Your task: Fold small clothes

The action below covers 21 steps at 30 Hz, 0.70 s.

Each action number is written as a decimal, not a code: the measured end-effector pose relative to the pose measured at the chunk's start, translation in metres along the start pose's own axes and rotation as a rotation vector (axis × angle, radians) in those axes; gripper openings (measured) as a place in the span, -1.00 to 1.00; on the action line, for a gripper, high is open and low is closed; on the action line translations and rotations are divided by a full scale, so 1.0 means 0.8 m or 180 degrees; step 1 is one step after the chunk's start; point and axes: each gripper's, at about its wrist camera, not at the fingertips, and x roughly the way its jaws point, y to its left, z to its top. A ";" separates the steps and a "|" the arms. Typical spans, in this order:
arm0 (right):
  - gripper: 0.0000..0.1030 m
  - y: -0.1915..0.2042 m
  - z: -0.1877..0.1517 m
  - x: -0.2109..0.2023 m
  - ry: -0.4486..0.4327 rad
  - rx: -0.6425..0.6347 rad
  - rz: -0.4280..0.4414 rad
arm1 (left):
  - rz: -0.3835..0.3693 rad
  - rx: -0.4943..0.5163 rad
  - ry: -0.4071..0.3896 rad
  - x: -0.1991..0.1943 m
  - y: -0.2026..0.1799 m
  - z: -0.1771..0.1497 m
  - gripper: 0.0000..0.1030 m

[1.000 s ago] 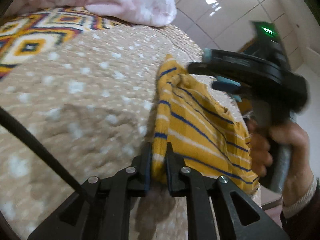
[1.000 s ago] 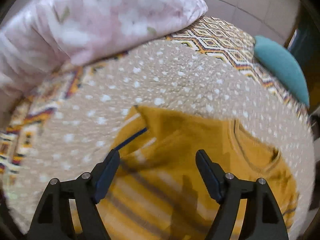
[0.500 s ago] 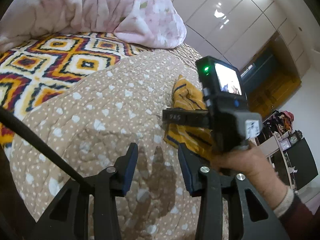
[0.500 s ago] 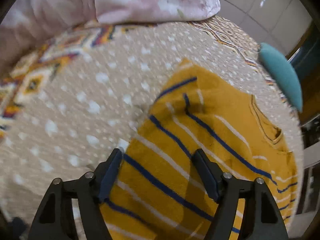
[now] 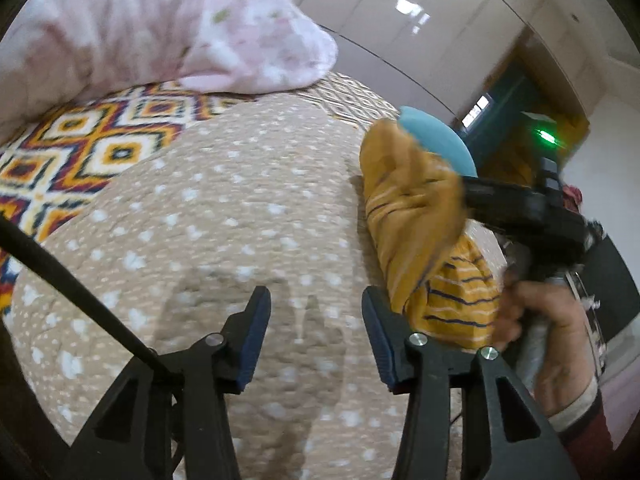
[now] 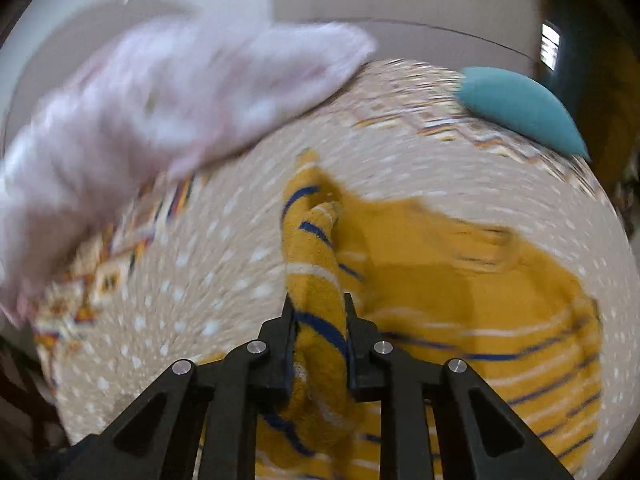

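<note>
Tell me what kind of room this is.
Most likely a bedroom: a bed spread with a dotted beige quilt, a pink floral pillow at its head, and glossy wardrobe doors behind.

The yellow striped garment point(image 6: 316, 280) is soft knitted cloth with a nubbly, towel-like nap. Under it, the beige dotted bedspread point(image 5: 224, 216) is quilted, matt fabric, puckered along its stitching. Beyond the bedspread lies a flat woven cover with a bright diamond pattern point(image 5: 80, 152), and on that a pink pillow point(image 5: 168, 28) of smooth printed cotton. Behind the pillow, the pale wardrobe panels point(image 5: 420, 12) are glossy and mirror the lamps
</note>
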 end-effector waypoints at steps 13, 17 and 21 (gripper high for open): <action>-0.90 -0.349 -0.166 -0.082 0.0098 0.1669 -0.0356 | -0.0225 0.0419 0.0547 0.078 -0.109 -0.030 -0.04; -0.68 -0.351 -0.167 -0.111 -0.0201 0.1855 0.0284 | -0.0153 0.0414 0.0550 0.081 -0.115 -0.032 -0.04; 0.20 -0.296 -0.133 -0.105 -0.0318 0.1570 0.0807 | -0.0154 0.0401 0.0537 0.075 -0.115 -0.032 -0.03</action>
